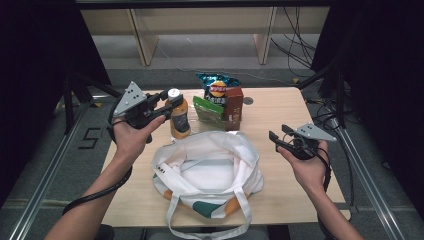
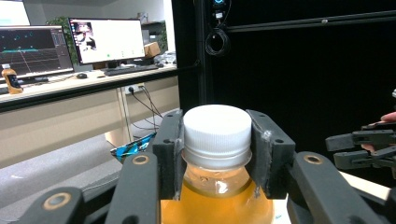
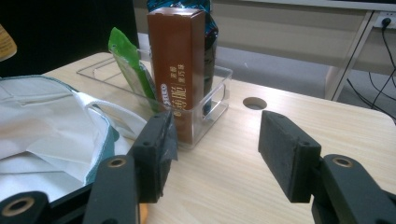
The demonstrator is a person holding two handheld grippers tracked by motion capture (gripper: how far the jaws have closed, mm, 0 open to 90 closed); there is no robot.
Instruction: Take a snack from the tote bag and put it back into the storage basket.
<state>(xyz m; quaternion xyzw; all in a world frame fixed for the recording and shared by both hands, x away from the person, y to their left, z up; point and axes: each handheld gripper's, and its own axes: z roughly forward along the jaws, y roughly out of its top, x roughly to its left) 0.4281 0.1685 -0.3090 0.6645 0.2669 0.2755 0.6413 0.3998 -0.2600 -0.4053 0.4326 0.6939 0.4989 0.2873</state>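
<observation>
High view | bottle (image 1: pixel 179 116) beside clear bin (image 1: pixel 218 119) — tote bag (image 1: pixel 207 172) below

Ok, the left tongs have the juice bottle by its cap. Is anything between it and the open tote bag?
Nothing visible. The juice bottle, gripped by the left tongs at its white cap, is just behind the tote bag, whose mouth gapes open toward it. The clear bin of snacks sits off to the side, out of the path.

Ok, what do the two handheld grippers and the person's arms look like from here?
Both the left gripper and right gripper are black, two-jawed, each topped by a grey three-cornered plate with dark dots. The jaws show brass-coloured pivots. A black cable trails from each. The forearms are bare, without sleeves.
</observation>
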